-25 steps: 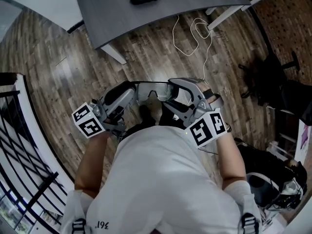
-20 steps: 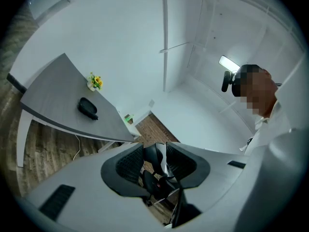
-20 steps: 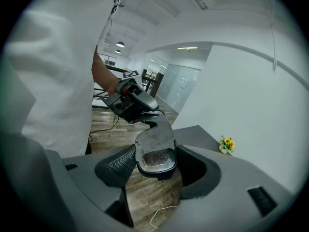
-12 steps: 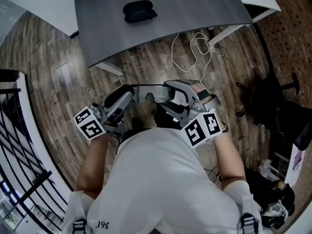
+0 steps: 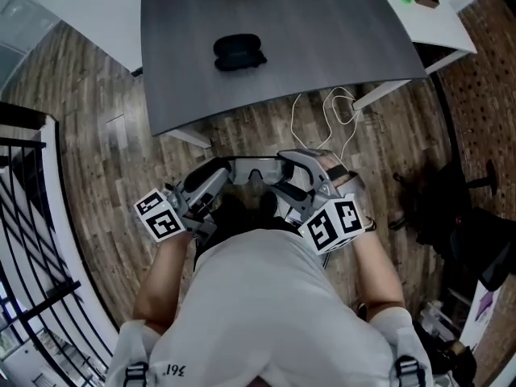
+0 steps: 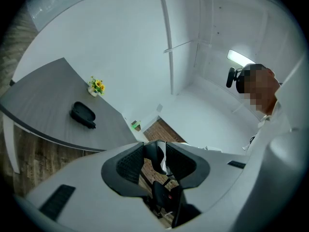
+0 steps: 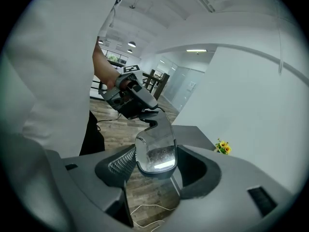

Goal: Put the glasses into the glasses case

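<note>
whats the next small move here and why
Probably carry the dark wraparound glasses forward over the grey table: the left gripper and right gripper hold them above the wooden floor, and the black oval glasses case lies ahead on it.

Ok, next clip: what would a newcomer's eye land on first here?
The glasses stand out, held in mid-air over the wooden floor, gripped by the left gripper at one end and the right gripper at the other. Beyond them stands a grey table with the black glasses case lying on it.
</note>
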The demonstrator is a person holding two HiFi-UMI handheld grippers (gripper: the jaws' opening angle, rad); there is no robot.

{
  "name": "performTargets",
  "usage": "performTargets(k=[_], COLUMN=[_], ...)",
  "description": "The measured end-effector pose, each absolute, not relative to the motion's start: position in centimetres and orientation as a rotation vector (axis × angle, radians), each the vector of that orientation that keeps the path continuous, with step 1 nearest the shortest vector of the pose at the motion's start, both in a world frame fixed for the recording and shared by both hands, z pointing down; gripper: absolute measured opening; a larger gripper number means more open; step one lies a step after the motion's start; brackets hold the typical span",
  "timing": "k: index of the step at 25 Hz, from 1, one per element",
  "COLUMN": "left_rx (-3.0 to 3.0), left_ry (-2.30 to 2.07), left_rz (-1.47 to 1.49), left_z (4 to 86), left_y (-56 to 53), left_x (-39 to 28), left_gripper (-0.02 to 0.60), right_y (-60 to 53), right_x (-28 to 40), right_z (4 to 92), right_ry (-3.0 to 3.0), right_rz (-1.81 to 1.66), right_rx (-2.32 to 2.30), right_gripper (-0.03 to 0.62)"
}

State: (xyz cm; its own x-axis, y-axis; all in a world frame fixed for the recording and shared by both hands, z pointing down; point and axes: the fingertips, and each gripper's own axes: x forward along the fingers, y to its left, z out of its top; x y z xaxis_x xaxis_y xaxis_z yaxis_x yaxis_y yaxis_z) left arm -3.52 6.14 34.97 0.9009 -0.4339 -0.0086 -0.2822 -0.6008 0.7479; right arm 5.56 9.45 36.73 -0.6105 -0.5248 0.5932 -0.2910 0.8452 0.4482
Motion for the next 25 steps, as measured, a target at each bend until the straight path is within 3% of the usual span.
performTargets(k=[25], left_rx=[2.227], left_ry=[-0.452], left_rz=[-0.231], left_z=[35.6], left_y=[-7.9], left_x=[-5.9], left_gripper=[0.143], right_y=[-4.8], right_x=[3.3], right_z=[37.5], right_ry=[-2.181], right_rz=[-0.366], right_rx=[0.575], right_gripper=[0.267])
